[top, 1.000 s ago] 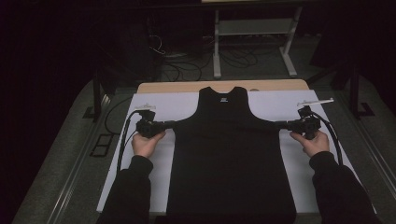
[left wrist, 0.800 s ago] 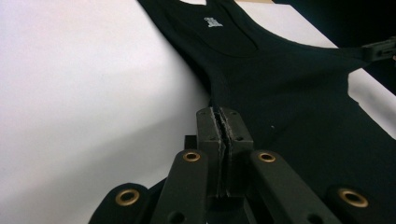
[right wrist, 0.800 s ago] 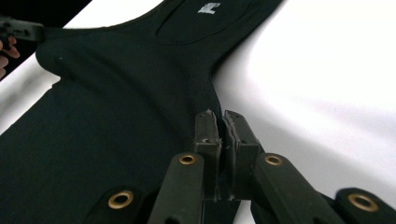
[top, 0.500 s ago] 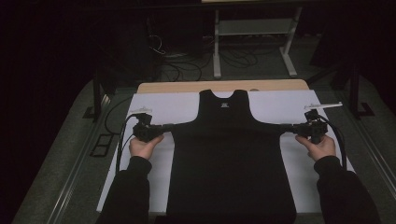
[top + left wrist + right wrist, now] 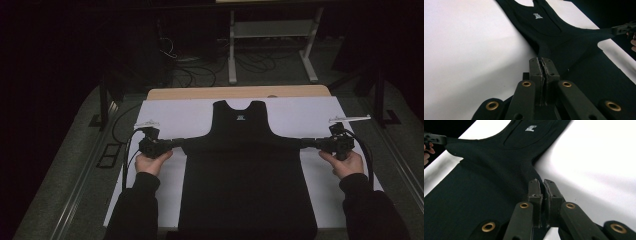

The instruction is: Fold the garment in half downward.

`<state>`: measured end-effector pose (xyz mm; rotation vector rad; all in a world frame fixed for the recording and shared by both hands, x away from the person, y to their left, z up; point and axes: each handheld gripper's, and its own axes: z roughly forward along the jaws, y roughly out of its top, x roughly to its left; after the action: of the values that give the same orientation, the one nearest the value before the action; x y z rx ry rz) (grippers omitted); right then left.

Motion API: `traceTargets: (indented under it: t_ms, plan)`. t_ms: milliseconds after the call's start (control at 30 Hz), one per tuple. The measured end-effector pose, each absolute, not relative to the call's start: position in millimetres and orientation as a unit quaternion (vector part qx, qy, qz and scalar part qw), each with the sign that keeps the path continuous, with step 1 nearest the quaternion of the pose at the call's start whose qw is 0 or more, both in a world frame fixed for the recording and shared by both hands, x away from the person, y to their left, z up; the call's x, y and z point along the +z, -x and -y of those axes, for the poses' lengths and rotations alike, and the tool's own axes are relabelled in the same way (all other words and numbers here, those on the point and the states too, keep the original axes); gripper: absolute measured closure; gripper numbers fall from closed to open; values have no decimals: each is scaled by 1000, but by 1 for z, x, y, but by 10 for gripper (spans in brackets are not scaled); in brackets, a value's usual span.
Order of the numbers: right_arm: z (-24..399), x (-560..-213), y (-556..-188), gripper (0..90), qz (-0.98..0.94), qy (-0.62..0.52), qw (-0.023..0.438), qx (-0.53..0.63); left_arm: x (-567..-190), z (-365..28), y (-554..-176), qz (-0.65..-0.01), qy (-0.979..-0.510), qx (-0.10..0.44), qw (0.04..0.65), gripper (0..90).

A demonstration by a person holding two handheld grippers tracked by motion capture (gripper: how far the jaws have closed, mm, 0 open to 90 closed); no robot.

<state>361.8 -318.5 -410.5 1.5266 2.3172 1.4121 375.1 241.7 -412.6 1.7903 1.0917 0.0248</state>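
Tank tops: I count one, black, centre of frame.
Hand-held grippers: two, left and right.
White sheets: one.
Counters: one.

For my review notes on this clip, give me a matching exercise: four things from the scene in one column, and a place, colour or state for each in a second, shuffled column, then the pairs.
Column one:
1. left claw
2. right claw
3. black tank top
4. white sheet

Column two:
A. spread over the table under the garment
B. shut on the garment's side at the left of the high view
C. lying flat with its neckline away from the person
D. shut on the garment's side at the right of the high view

Pairs: 1-B, 2-D, 3-C, 4-A
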Motion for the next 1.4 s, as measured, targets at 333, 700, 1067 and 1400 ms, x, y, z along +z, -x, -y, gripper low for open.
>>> traceTargets:
  t_ms: [333,700,1067,1400]
  plan:
    - [318,-412,-354,836,-746,-491,7,450,-411,-244,-365,-451,-740,3,499,867]
    - [319,-415,-345,835,-748,-494,-3,443,-412,-247,-358,-452,-742,-7,495,867]
    - [318,-419,-337,834,-756,-496,-19,427,-415,-247,-347,-451,-755,-21,475,868]
    - [315,-422,-327,833,-762,-494,-32,417,-418,-247,-339,-456,-758,-31,465,867]
